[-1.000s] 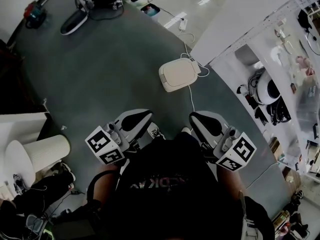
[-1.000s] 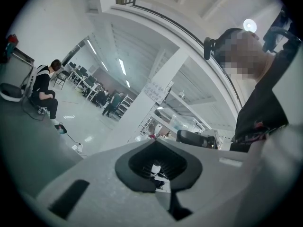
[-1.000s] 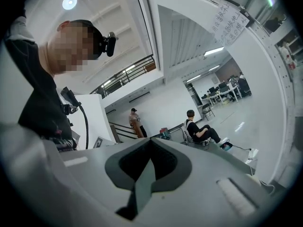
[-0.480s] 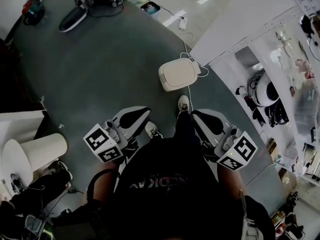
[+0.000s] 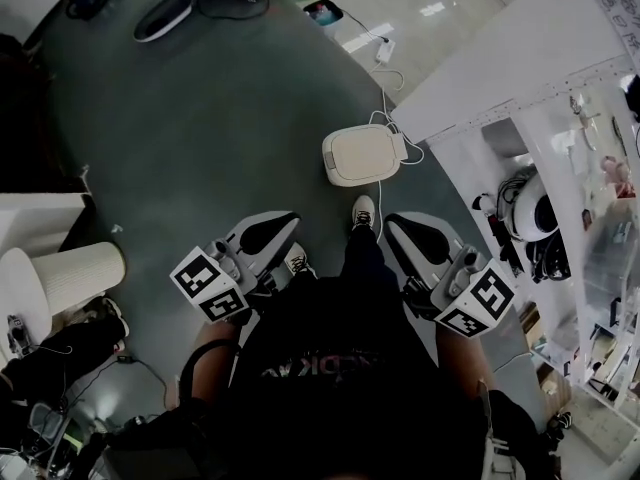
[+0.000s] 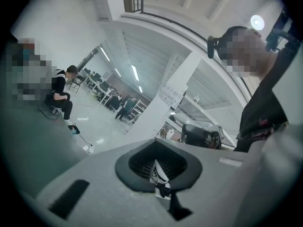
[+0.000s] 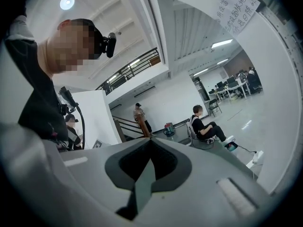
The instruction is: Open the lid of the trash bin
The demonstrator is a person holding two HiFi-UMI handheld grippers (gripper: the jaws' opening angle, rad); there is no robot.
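Stepping closer, the person has brought the bin (image 5: 345, 180) nearer — still the approach; left gripper (image 5: 266, 236) and right gripper (image 5: 417, 238) both closed, empty — next, reach its lid (image 5: 363, 153).

Nothing reads clearly: the handwritten sheet (image 7: 235, 8) and the print on the person's shirt (image 5: 318, 365) are too blurred to make out.

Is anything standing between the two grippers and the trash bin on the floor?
No object blocks the way. Only the person's own shoe and a thin cable lie in front of the trash bin.
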